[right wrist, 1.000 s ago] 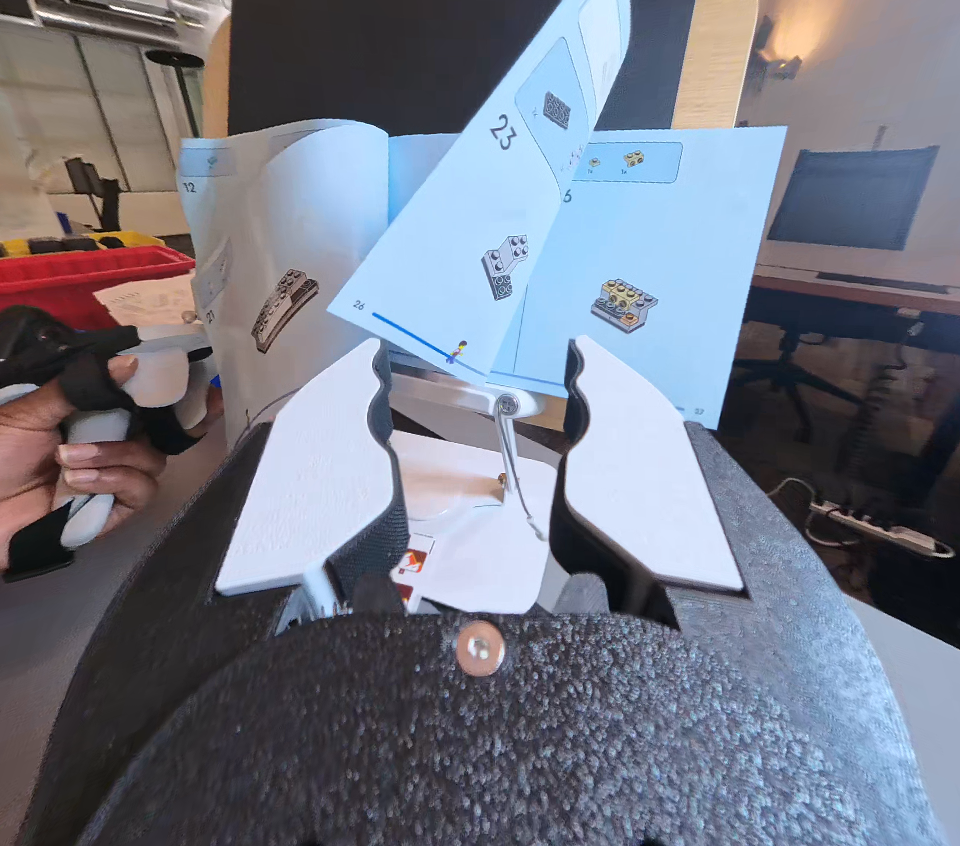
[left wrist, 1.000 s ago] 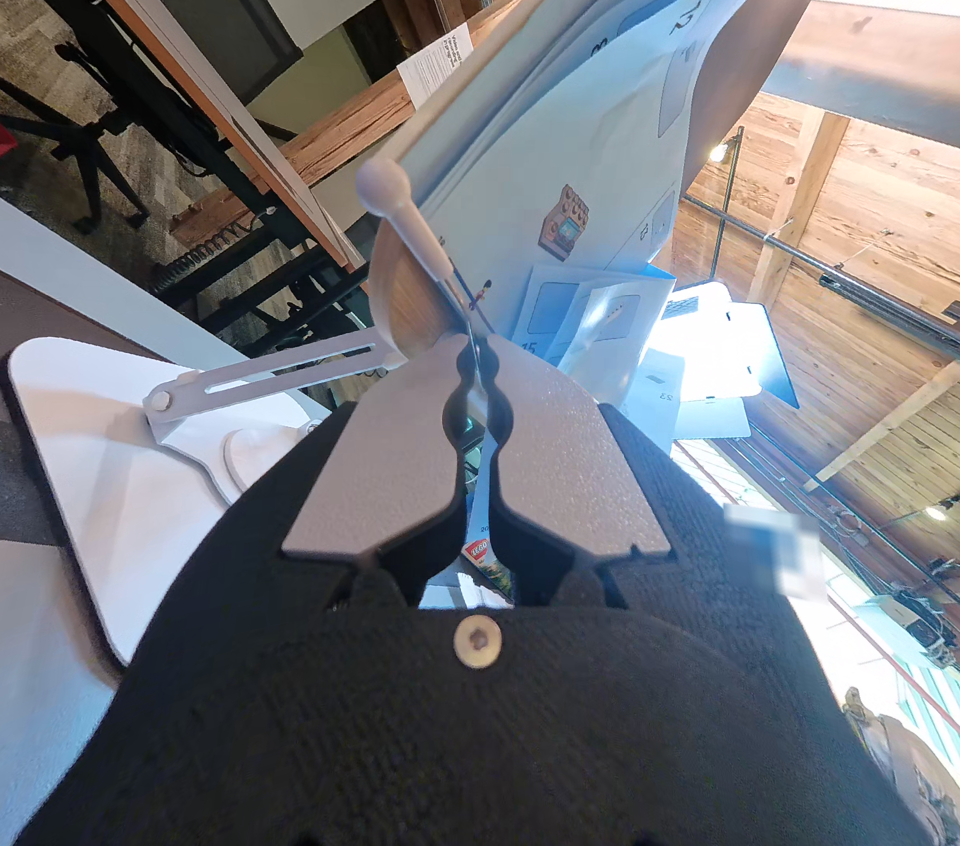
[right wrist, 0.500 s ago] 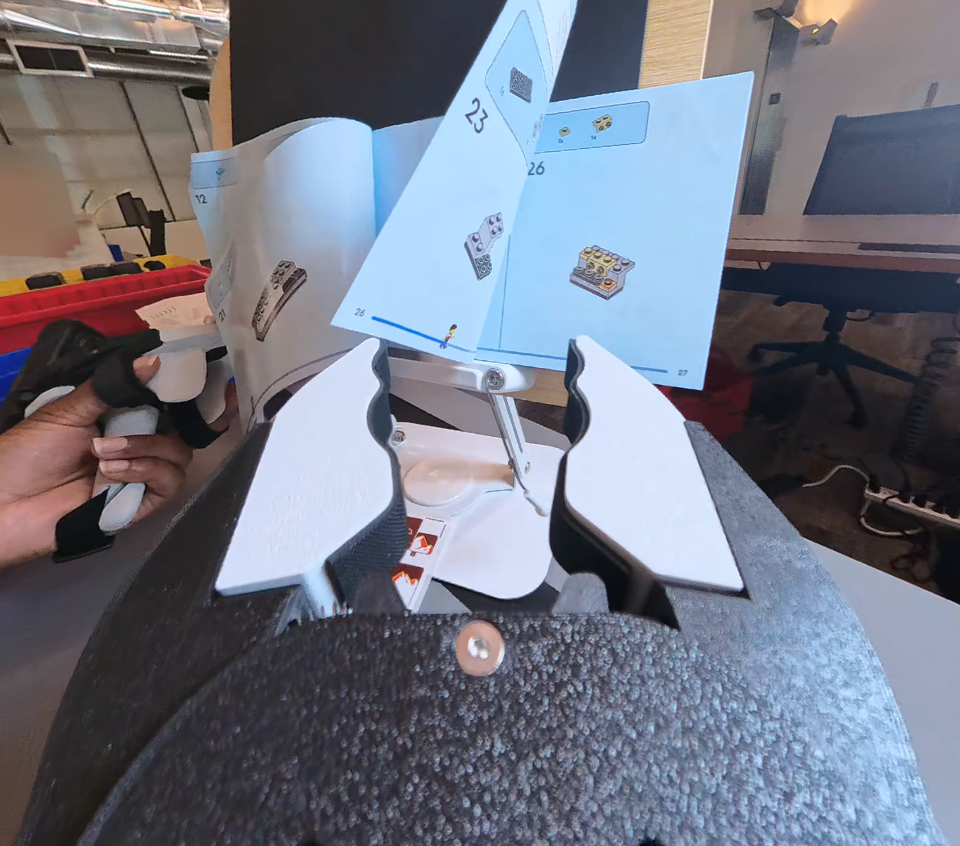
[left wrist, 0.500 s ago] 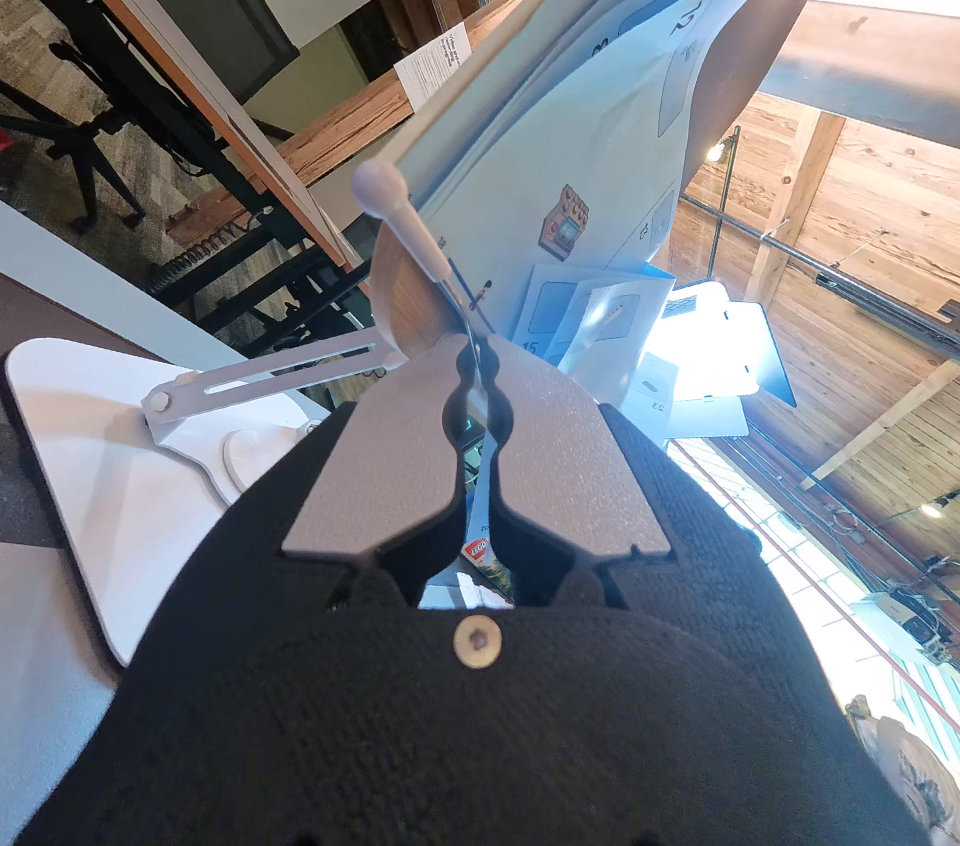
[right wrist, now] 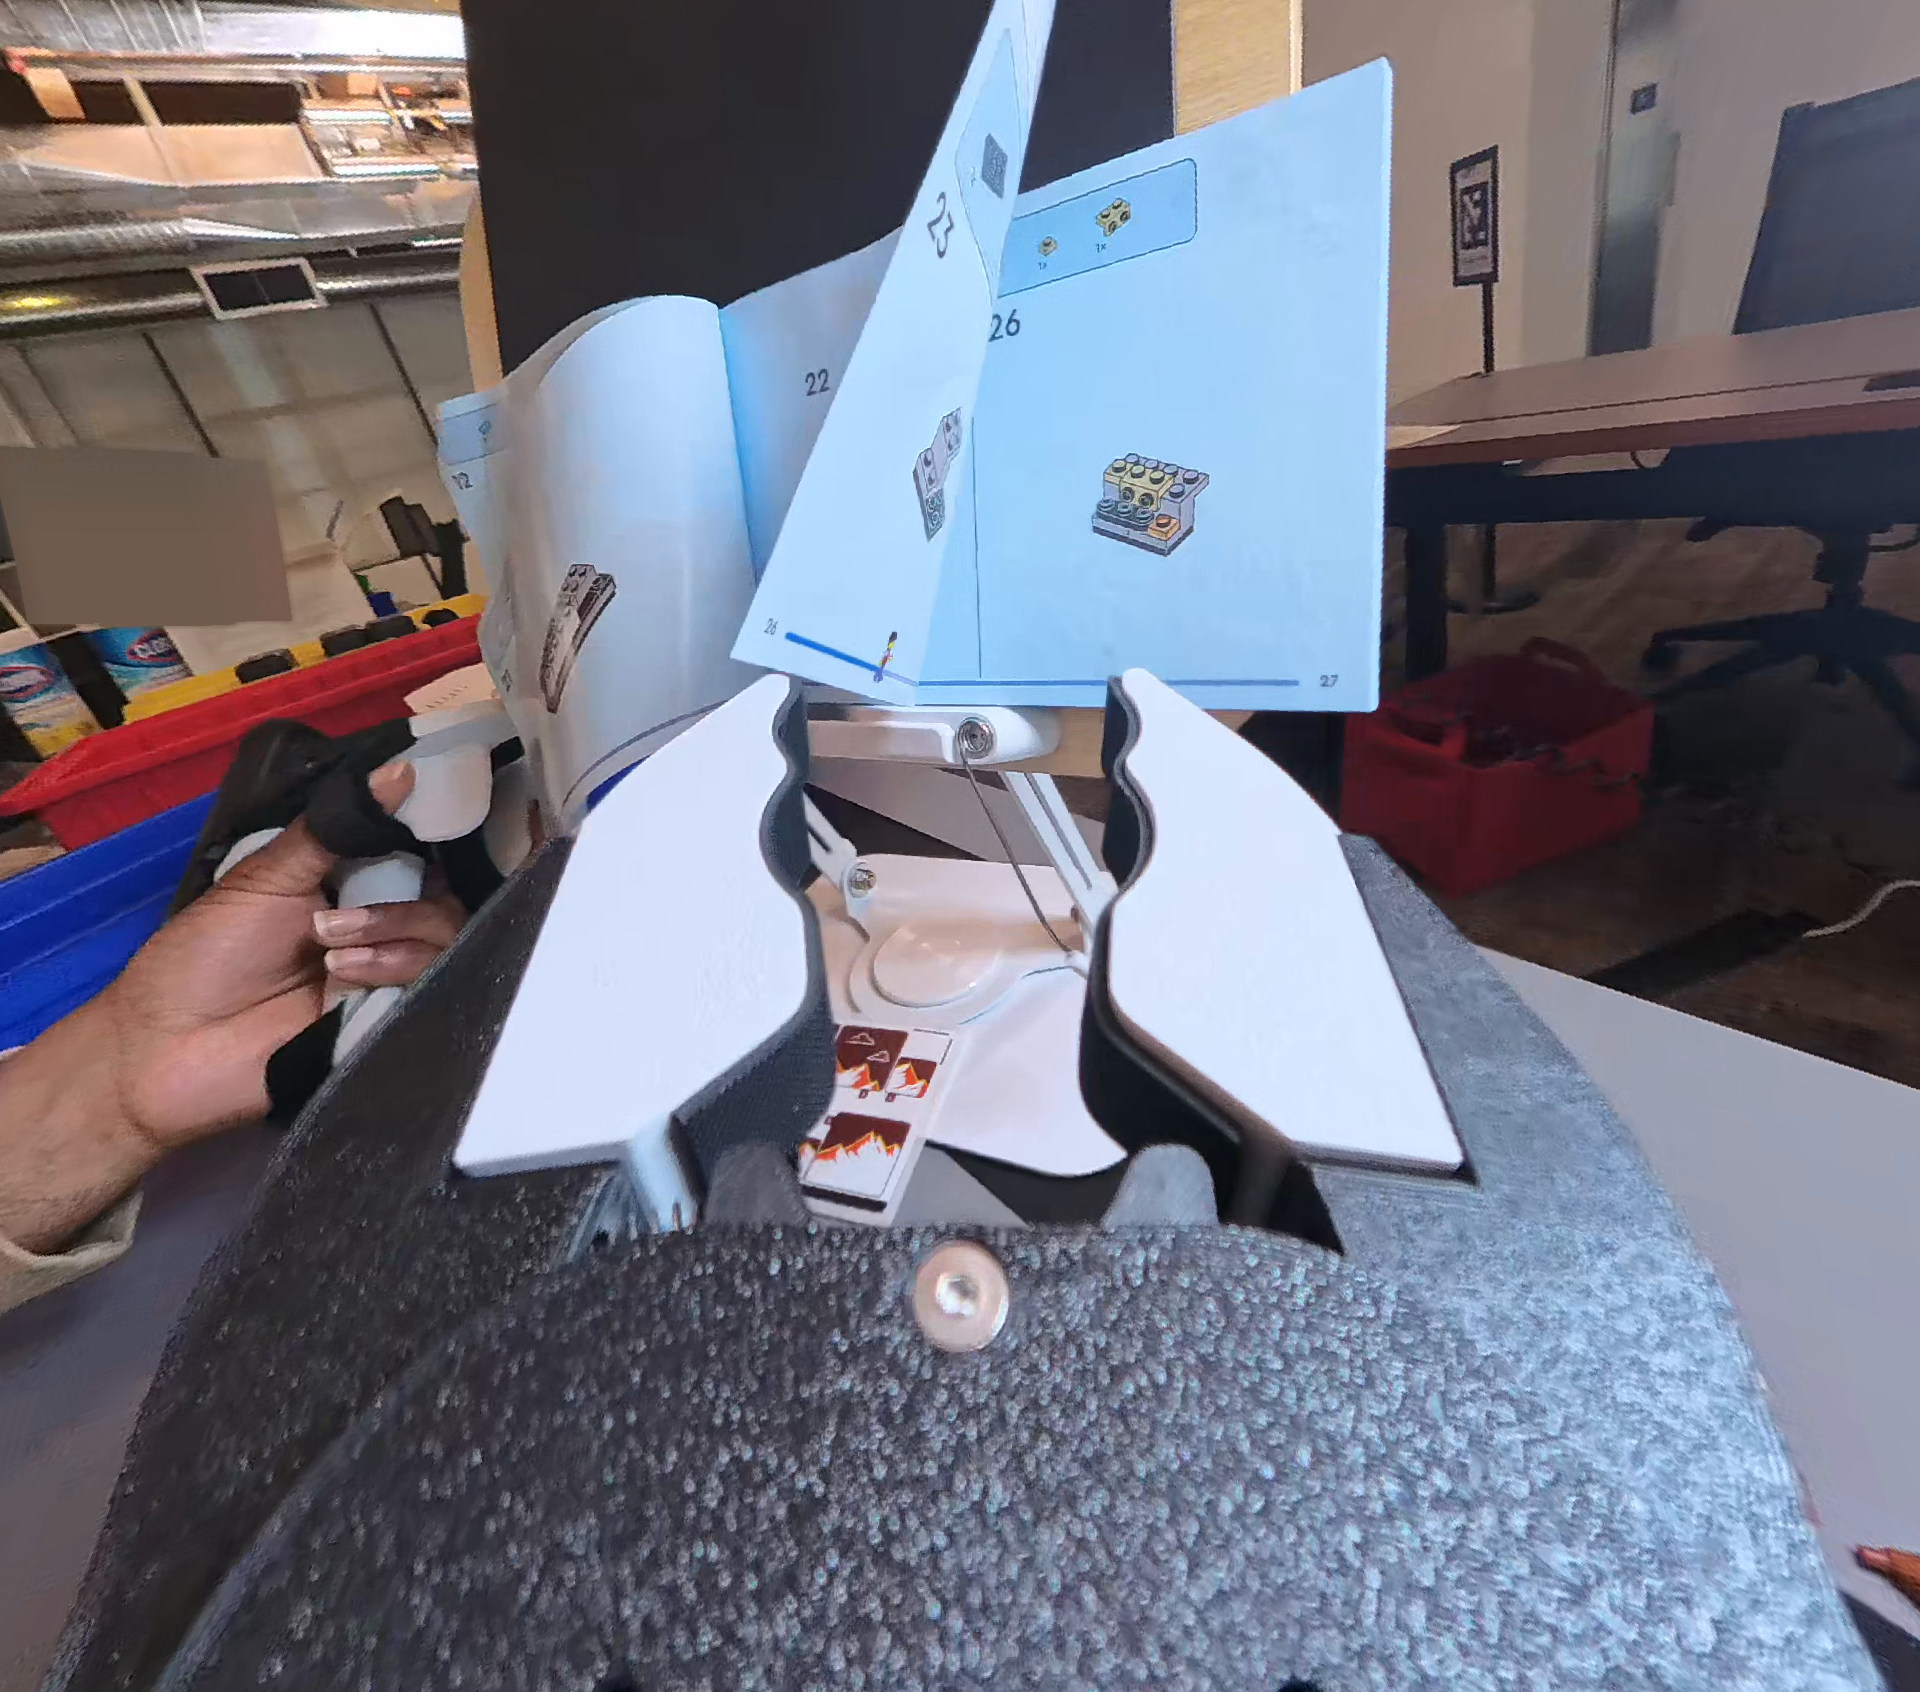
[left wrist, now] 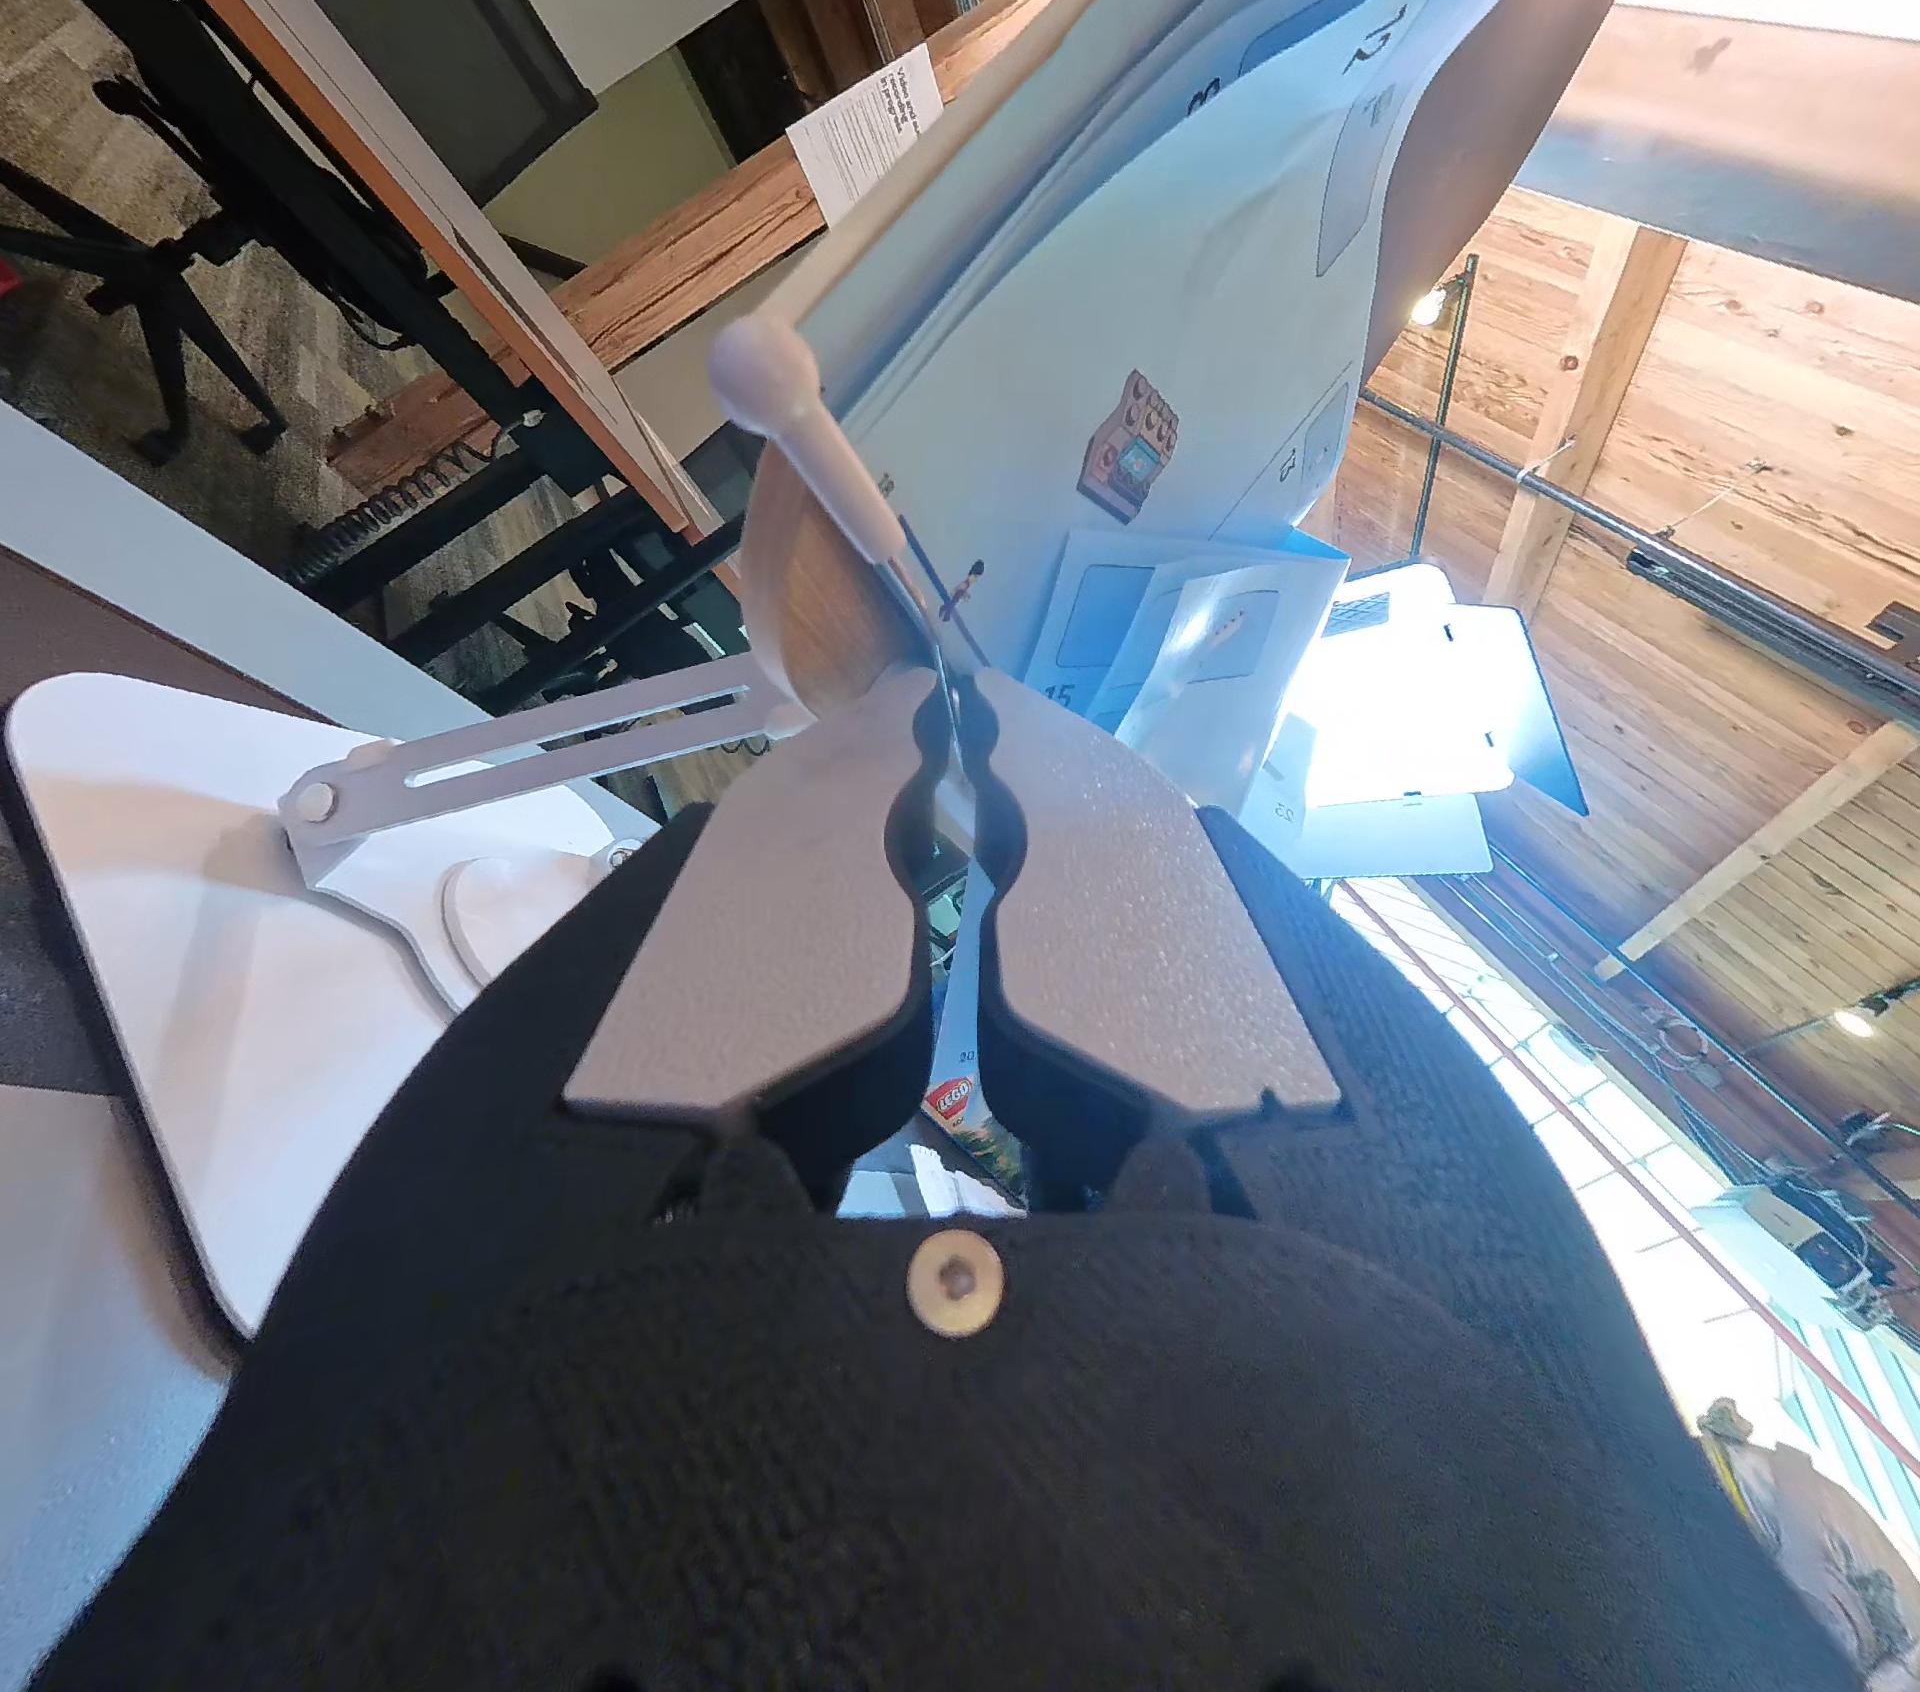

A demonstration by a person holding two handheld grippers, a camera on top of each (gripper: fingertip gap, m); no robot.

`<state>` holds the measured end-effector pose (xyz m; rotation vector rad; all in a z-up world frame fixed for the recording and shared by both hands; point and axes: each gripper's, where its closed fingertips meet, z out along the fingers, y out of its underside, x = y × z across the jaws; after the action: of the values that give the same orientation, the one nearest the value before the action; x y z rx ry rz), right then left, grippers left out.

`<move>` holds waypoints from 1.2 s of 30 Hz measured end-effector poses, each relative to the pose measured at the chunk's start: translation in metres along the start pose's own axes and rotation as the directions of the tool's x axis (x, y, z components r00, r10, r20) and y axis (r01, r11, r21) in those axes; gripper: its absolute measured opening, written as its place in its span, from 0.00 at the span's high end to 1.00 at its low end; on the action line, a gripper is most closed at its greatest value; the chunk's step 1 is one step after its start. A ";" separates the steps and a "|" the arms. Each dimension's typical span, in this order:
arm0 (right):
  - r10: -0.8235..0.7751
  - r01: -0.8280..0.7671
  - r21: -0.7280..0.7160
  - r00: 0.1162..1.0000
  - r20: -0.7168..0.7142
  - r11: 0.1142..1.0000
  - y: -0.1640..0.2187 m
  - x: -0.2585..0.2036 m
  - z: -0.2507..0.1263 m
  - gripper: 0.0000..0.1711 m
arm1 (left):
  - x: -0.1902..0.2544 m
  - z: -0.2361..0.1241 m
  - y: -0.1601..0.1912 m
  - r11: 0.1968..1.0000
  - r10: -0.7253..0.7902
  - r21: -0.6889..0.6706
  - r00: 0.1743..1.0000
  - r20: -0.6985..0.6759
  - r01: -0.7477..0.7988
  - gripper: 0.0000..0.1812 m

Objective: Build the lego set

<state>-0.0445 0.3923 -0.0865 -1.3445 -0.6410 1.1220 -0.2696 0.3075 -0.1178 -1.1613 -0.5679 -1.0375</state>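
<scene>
Left gripper (left wrist: 951, 707): jaws closed on instruction booklet (right wrist: 1174, 416) pages | Right gripper (right wrist: 951, 821): jaws wide, empty | Booklet upright on white stand (right wrist: 940, 967), loose leaf (right wrist: 914, 437) dead ahead of right gripper, nearer arm for the page turn

The right tongs (right wrist: 954, 811) stand open, nothing between the jaws. Ahead, an instruction booklet (right wrist: 1174, 416) sits upright on a white stand (right wrist: 977, 967), one page (right wrist: 935, 354) raised edge-on above the spread. A sticker sheet (right wrist: 873, 1112) lies on the stand's base. At left, a hand (right wrist: 249, 946) grips the left tongs' handle, near red (right wrist: 208, 738) and blue (right wrist: 73, 904) bins.
</scene>
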 end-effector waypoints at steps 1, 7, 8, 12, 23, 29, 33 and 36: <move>0.015 -0.015 0.000 1.000 0.019 1.000 0.001 -0.001 -0.001 0.69 | 0.000 0.000 0.000 1.000 -0.001 0.001 1.000 0.000 0.001 0.99; 0.071 -0.068 -0.028 0.990 0.123 0.997 0.006 -0.010 -0.004 0.69 | 0.000 0.000 0.000 1.000 0.004 0.001 1.000 -0.001 -0.004 0.99; 0.074 -0.070 -0.032 0.988 0.132 0.997 0.006 -0.011 -0.005 0.69 | 0.000 0.000 0.000 1.000 0.004 0.001 1.000 -0.001 -0.004 0.99; 0.083 -0.078 -0.044 0.985 0.149 0.996 0.008 -0.013 -0.007 0.69 | 0.000 0.000 0.000 1.000 0.006 0.001 1.000 -0.001 -0.006 0.99; 0.066 -0.060 -0.058 0.990 0.122 0.997 0.008 -0.008 -0.011 0.71 | 0.000 0.000 0.000 1.000 0.006 0.003 1.000 -0.004 -0.006 0.99; 0.055 -0.051 -0.052 0.995 0.084 0.997 0.003 -0.002 -0.008 0.76 | 0.000 0.000 0.000 1.000 0.006 0.003 1.000 -0.005 -0.006 0.99; 0.044 -0.041 -0.054 0.997 0.061 0.998 0.003 0.001 -0.009 0.80 | 0.000 0.000 0.000 1.000 0.007 0.002 1.000 -0.005 -0.007 0.99; 0.038 -0.036 -0.055 0.998 0.042 0.998 0.003 0.003 -0.010 0.84 | 0.000 0.000 0.000 1.000 0.008 0.002 1.000 -0.005 -0.008 0.99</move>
<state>-0.0354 0.3902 -0.0919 -1.3862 -0.6845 1.1736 -0.2696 0.3076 -0.1178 -1.1577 -0.5599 -1.0328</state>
